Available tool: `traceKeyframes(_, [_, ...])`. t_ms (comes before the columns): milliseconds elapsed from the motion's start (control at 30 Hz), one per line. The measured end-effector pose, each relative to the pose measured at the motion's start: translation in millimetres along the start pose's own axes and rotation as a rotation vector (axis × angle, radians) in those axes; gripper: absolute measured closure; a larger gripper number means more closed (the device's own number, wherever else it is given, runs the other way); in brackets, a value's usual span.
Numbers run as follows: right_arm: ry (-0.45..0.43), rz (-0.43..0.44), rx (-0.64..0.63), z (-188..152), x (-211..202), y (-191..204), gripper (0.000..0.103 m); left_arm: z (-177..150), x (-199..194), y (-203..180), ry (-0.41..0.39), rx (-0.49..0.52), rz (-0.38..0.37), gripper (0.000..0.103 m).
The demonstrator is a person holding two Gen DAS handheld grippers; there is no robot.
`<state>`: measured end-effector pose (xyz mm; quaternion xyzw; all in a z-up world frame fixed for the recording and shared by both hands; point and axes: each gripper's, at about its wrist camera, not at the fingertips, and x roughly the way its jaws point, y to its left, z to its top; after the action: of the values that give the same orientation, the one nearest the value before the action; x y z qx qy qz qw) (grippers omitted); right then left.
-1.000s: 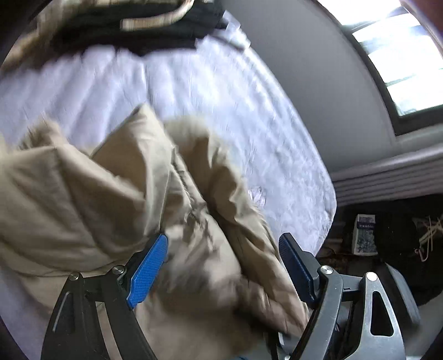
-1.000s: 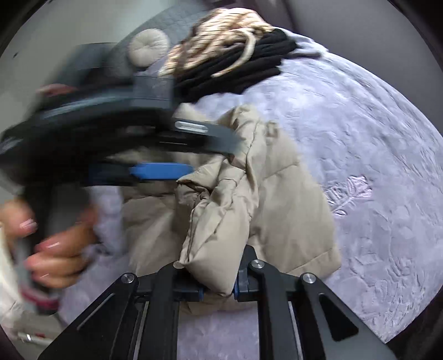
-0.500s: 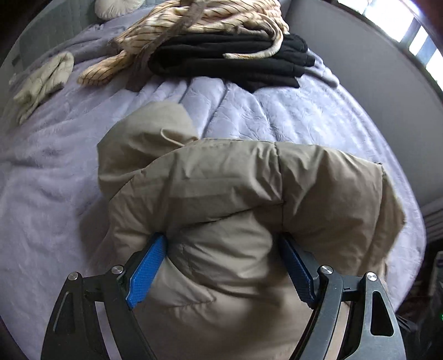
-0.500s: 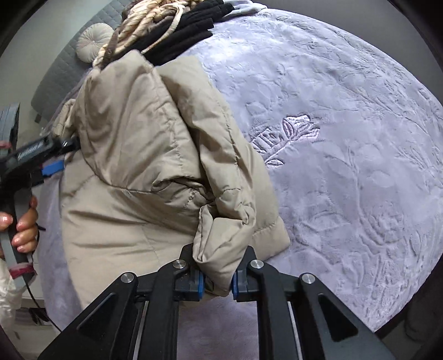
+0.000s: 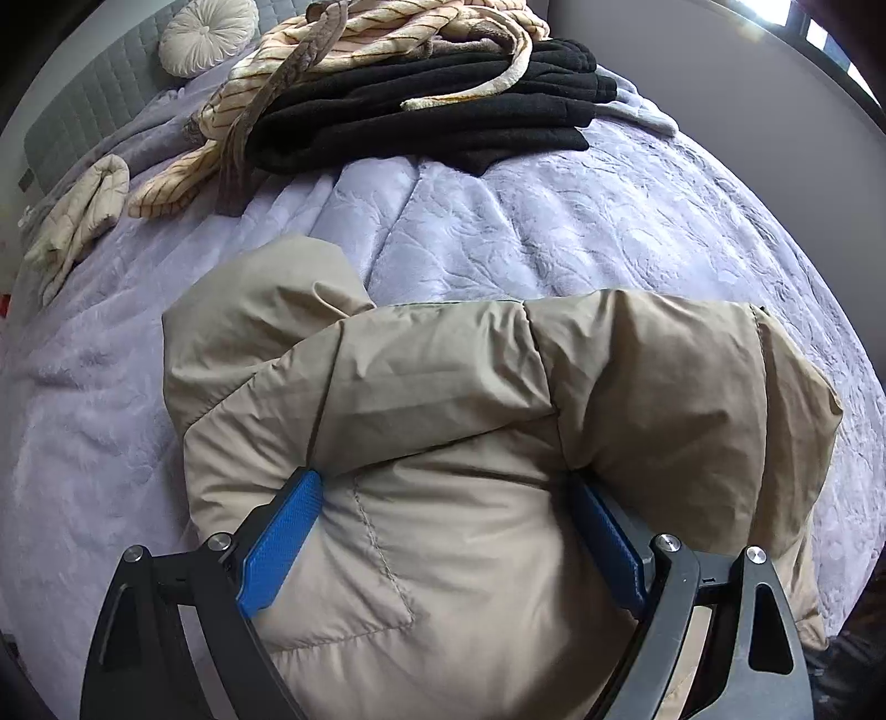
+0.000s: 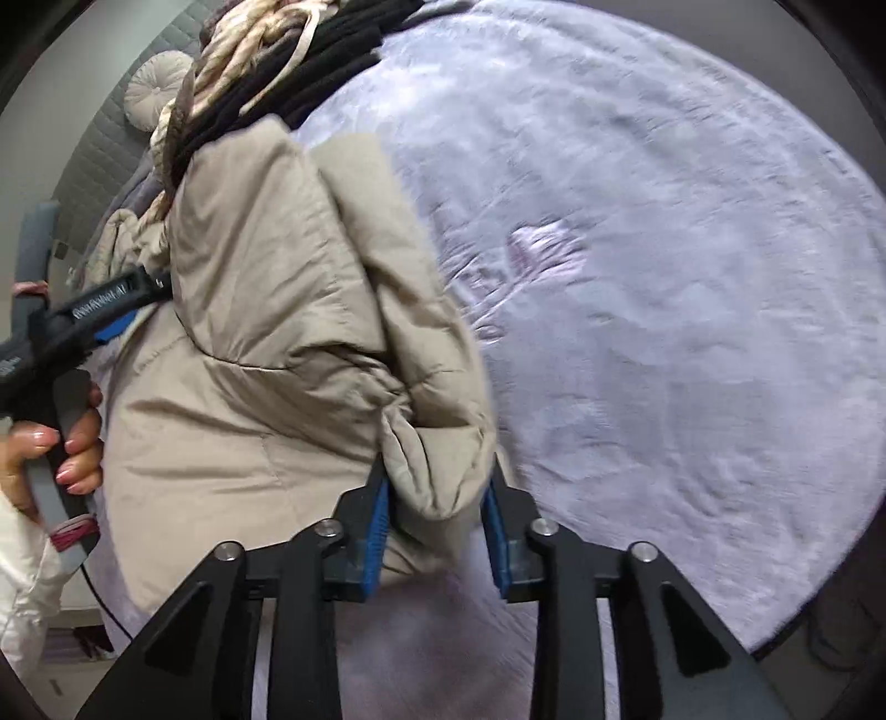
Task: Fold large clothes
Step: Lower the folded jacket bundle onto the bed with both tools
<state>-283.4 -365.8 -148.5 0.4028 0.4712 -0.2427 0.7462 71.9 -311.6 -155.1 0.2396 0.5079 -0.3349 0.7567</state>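
A beige puffer jacket (image 5: pixel 443 399) lies bundled on the lavender bedspread (image 5: pixel 554 221), one padded part folded across its body. My left gripper (image 5: pixel 443 482) points down at it. Its jaws are wide and still opening, and the jacket's bulk fills the space between the blue pads (image 5: pixel 282 543). In the right wrist view the jacket (image 6: pixel 266 332) fills the left half. My right gripper (image 6: pixel 436 476) is opening around a puffy corner of it, which still sits between the pads. The left gripper (image 6: pixel 105 315) and the hand holding it (image 6: pixel 72 448) show at the left edge.
A stack of black folded clothes (image 5: pixel 432 116) with a cream striped garment (image 5: pixel 387 39) on top lies at the head of the bed. A round pillow (image 5: pixel 207 33) leans on the grey headboard (image 5: pixel 83 111). A small beige piece (image 5: pixel 83 210) lies left. Bare bedspread (image 6: pixel 664 277) stretches right.
Both grippers came down with the jacket, which now rests folded on the bed. The right jaws, which pinched a jacket fold, have spread apart. The left view tipped downward.
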Motion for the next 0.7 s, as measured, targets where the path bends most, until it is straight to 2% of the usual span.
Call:
traceKeyframes(200, [-0.067,-0.017,0.005,1,-39,-9,0.069,-1,-2,2,-0.002,-0.008,0.007,0.013])
traceKeyframes(267, [-0.13,-0.026,-0.011,5,-54,-3,0.07,-2,-3,4,-0.001,-0.012,0.006,0.013])
traceKeyframes(367, [-0.166,0.001,-0.064,19,-63,14,0.075,-2,-4,6,-0.001,-0.015,0.003,0.013])
traceKeyframes(533, [-0.15,0.017,-0.2,36,-45,51,0.081,-3,-7,7,0.001,-0.024,0.012,0.013])
traceKeyframes(700, [-0.097,0.042,-0.262,42,-26,66,0.081,-5,-16,15,0.016,-0.046,0.025,0.013])
